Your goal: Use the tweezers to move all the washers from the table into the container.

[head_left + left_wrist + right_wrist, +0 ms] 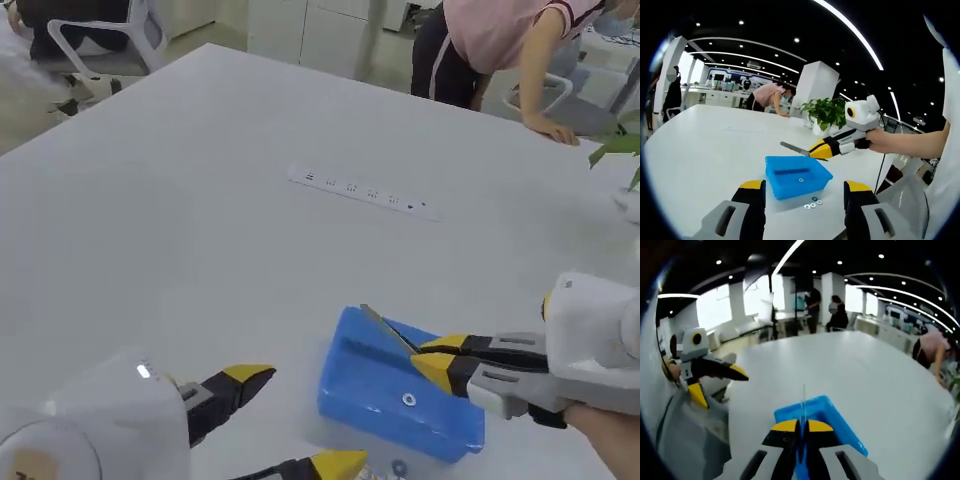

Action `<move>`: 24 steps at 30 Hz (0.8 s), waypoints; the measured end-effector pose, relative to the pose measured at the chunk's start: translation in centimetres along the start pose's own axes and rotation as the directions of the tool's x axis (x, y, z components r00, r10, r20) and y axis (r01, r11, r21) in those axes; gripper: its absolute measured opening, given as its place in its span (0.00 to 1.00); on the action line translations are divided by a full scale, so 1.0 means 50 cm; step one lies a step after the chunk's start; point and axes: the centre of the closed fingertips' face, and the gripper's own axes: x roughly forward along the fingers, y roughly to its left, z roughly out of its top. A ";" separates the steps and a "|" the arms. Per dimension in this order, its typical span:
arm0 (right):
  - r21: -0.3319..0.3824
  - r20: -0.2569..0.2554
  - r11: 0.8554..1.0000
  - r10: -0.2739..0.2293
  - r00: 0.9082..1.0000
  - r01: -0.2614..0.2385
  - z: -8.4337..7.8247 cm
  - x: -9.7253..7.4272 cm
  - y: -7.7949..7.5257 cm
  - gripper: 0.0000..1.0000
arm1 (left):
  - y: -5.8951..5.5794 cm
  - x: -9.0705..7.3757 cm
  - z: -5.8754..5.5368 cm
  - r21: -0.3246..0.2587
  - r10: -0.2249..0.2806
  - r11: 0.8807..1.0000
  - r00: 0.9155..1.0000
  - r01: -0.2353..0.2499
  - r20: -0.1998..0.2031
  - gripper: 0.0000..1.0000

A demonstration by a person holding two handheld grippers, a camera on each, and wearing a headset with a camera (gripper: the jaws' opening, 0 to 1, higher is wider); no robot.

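**A:** How far along is it?

**B:** Early, I'd judge; one washer (801, 180) lies on the floor of the blue container (790, 189); a small cluster of washers (812, 204) sits on the table (700, 150) just beside the container's near wall; so most of the moving is yet to do.

**A:** Count them for me.

**B:** One inside. Outside, the left gripper view gives three pale rings close together; a darker fourth ring lies just beside them and may be another washer, but it's too small to be sure. In the head view the cluster lies at the bottom edge and is partly cut off, so I wouldn't count from there. Beyond that: one container, one pair of tweezers (385, 328), two grippers.

**A:** And the grippers?

**B:** The right gripper (435, 358) has its jaws pressed together on the handle end of the tweezers; the tips reach out over the container's far rim. I see nothing pinched between them, though they're too fine to say for certain. The left gripper (300, 420) hangs near the container's near side; its jaws stand apart and hold nothing.

**A:** So what remains?

**B:** By my reckoning, every washer in that cluster; each needs picking up off the table with the tweezers and dropping in the container.
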 end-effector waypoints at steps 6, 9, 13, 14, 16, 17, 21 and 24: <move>-0.021 0.129 0.997 0.081 0.988 -0.079 0.050 -0.032 0.054 0.02 | 0.007 -0.012 0.050 -0.079 -0.050 0.995 0.996 0.055 0.069 0.53; -0.032 0.178 0.992 0.125 0.976 -0.121 0.071 -0.044 0.082 0.02 | 0.010 -0.011 0.083 -0.076 -0.093 0.992 0.991 0.100 0.095 0.43; -0.073 0.198 0.983 0.178 0.964 -0.166 0.083 -0.050 0.116 0.02 | 0.020 -0.005 0.134 -0.111 -0.144 0.981 0.978 0.162 0.150 0.34; -0.078 0.198 0.981 0.189 0.962 -0.177 0.083 -0.050 0.123 0.02 | 0.017 -0.005 0.143 -0.100 -0.163 0.978 0.973 0.181 0.164 0.31; -0.089 0.202 0.977 0.208 0.957 -0.194 0.083 -0.050 0.134 0.02 | 0.009 0.001 0.146 -0.079 -0.203 0.973 0.968 0.216 0.144 0.28; -0.091 0.207 0.976 0.214 0.955 -0.199 0.084 -0.050 0.139 0.02 | 0.002 0.005 0.144 -0.066 -0.227 0.969 0.966 0.237 0.127 0.27; -0.127 0.202 0.966 0.246 0.948 -0.223 0.080 -0.049 0.155 0.02 | -0.013 0.011 0.147 -0.067 -0.272 0.957 0.954 0.282 0.126 0.17; -0.116 0.212 0.967 0.246 0.946 -0.225 0.078 -0.048 0.155 0.02 | -0.023 0.010 0.143 -0.054 -0.308 0.947 0.945 0.316 0.112 0.05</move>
